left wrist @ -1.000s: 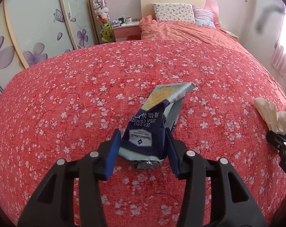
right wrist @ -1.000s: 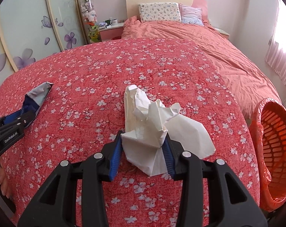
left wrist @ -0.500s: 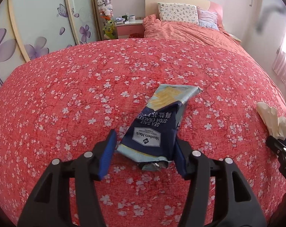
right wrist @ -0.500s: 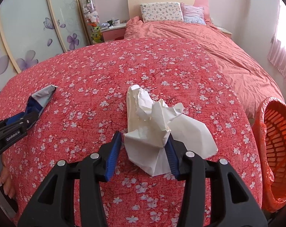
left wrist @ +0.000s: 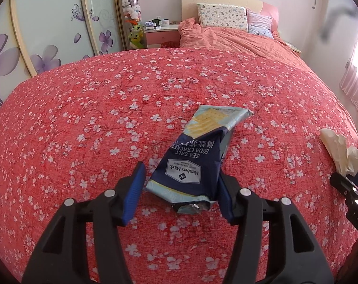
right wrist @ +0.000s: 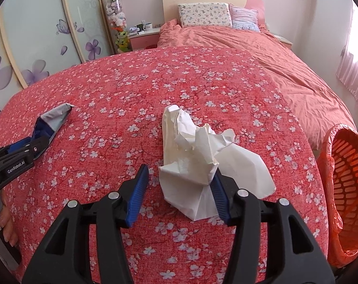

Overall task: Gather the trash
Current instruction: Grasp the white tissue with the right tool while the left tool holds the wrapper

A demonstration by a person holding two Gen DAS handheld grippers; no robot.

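My left gripper (left wrist: 179, 196) has its fingers about half spread around the crumpled navy-and-pale-blue foil cracker wrapper (left wrist: 193, 161), which lies on the red blossom-print bedspread (left wrist: 108, 118); the left pad stands clear, the right one is touching or nearly so. My right gripper (right wrist: 179, 194) is opening around the crumpled white paper tissue (right wrist: 195, 156), left pad apart from it. An orange plastic basket (right wrist: 344, 189) stands at three o'clock.
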